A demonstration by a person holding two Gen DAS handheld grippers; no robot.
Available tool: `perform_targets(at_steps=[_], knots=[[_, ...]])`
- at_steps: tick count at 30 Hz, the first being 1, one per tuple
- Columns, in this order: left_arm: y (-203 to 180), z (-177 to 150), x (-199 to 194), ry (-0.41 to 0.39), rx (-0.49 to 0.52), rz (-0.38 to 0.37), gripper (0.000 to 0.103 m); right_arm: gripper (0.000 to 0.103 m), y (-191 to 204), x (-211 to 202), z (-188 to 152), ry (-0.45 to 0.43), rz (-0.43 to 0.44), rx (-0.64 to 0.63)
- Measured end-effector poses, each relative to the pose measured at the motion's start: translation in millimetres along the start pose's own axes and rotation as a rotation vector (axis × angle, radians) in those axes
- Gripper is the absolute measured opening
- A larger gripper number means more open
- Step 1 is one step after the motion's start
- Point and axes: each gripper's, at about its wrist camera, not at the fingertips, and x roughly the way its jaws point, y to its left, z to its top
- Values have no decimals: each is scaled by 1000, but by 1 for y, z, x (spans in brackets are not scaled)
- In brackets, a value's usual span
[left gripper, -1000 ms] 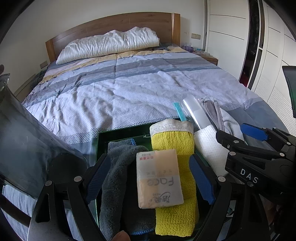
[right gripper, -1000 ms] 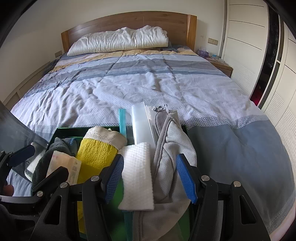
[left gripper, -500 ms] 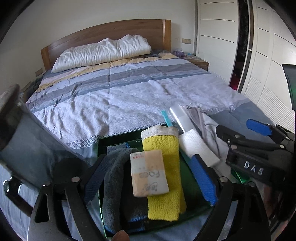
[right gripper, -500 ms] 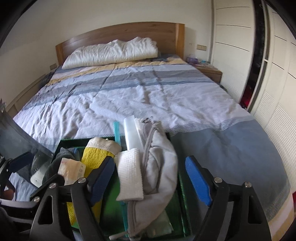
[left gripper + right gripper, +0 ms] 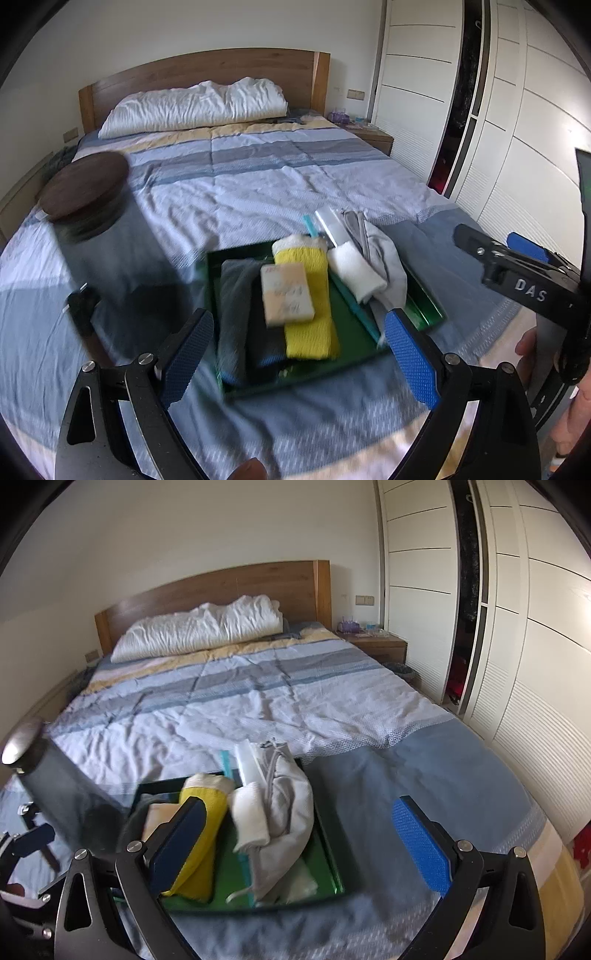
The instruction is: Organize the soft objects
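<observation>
Soft things fill the green tray [image 5: 424, 310] that sits on the near end of the bed [image 5: 258, 184]: a dark grey towel [image 5: 236, 306] along its left side, a yellow towel [image 5: 306, 314] beside it with a pale tissue pack [image 5: 286, 295] lying across both, then a folded white cloth [image 5: 354, 269] and a grey pouch [image 5: 291, 805] heaped to the right. Laid side by side like that, they look sorted by kind, so I judge the job close to done. The left gripper [image 5: 299, 354] hovers above the tray, its blue pads spread wide with nothing between them. The right gripper [image 5: 295, 849] has its jaws opening, also empty. The striped quilt [image 5: 258, 694] is rumpled; a white pillow [image 5: 192, 107] lies against the wooden headboard [image 5: 221, 587], with white wardrobe doors [image 5: 535, 627] along the right wall.
</observation>
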Motion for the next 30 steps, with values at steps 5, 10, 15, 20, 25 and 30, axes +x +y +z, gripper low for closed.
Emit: perform_targets(at_steps=[5, 10, 15, 20, 25, 30], knots=[[24, -17, -36, -6, -22, 34, 102, 103, 12, -49, -18, -18, -6, 6], [55, -41, -77, -14, -34, 74, 102, 103, 43, -101, -33, -56, -6, -4], [86, -66, -126, -46, -66, 105, 102, 103, 85, -150, -52, -82, 20, -55], [105, -90, -165, -62, -62, 143, 102, 103, 129, -192, -77, -94, 56, -119], [123, -123, -200, -62, -73, 180, 102, 103, 162, -231, -106, -99, 76, -140], [143, -144, -227, -66, -122, 201, 102, 103, 188, -265, -128, -91, 72, -162]])
